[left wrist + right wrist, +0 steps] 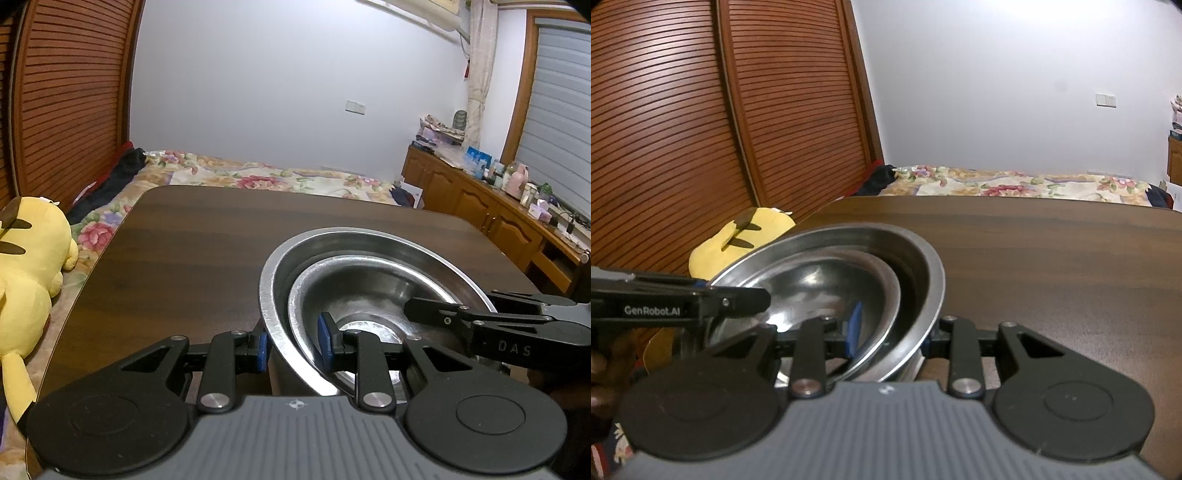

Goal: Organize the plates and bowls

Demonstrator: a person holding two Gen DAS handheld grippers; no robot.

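A dark wooden table [192,258] carries the work, and near its front edge sits a large steel bowl [269,295] with a smaller steel bowl [369,291] nested inside. The left gripper [293,347] straddles the near rims of both, one blue pad [261,350] outside and one inside; whether it is biting I cannot tell. The right gripper [890,338] straddles the opposite rims likewise. To my eye the stack is being taken in both claws; next comes a level, matched lift, lest the inner bowl slide.
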